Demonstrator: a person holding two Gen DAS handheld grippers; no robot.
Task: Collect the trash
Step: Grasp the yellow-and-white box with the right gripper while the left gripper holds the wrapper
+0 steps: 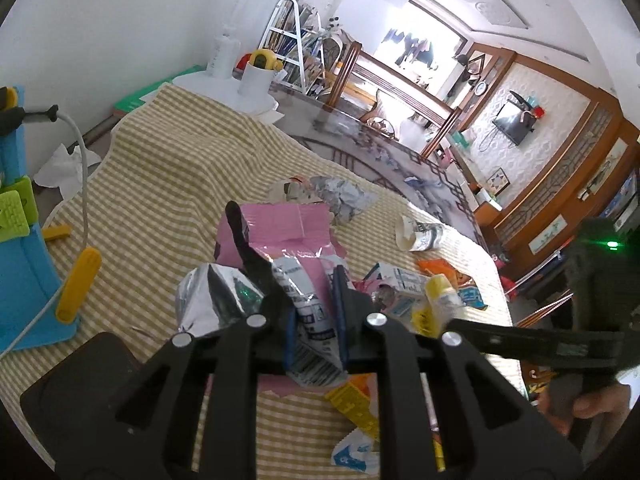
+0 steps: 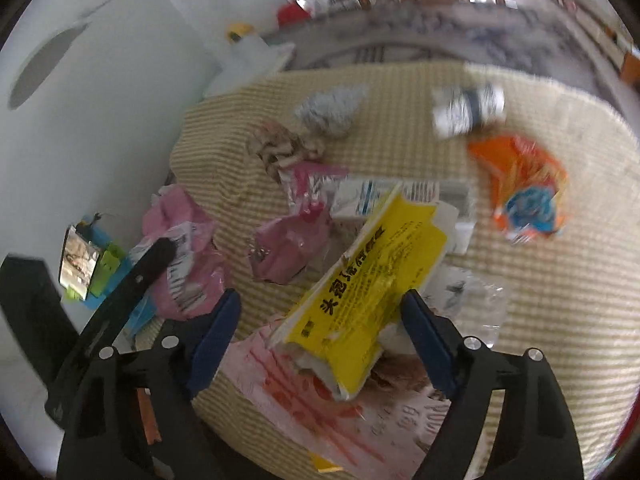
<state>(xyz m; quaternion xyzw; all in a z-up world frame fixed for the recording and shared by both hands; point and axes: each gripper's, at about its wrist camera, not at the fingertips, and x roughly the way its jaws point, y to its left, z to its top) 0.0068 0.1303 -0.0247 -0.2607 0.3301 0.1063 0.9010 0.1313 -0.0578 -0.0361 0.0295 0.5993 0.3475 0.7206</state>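
Right wrist view: your right gripper (image 2: 320, 320) stands open, pads not pressing, around the yellow carton (image 2: 372, 276) on the checked cloth (image 2: 540, 300). Its long axis runs diagonally away, up-right. Your left gripper (image 1: 316, 320), clamped on a printed wrapper (image 1: 308, 312), sits farther off.

R gripper (image 2: 320, 328) jaws apart around yellow carton (image 2: 372, 276), w/ pads not pressing. Orange wrapper (image 2: 520, 184), pink bag (image 2: 288, 236), crushed cup (image 2: 468, 110) lie on checked cloth (image 2: 560, 300).
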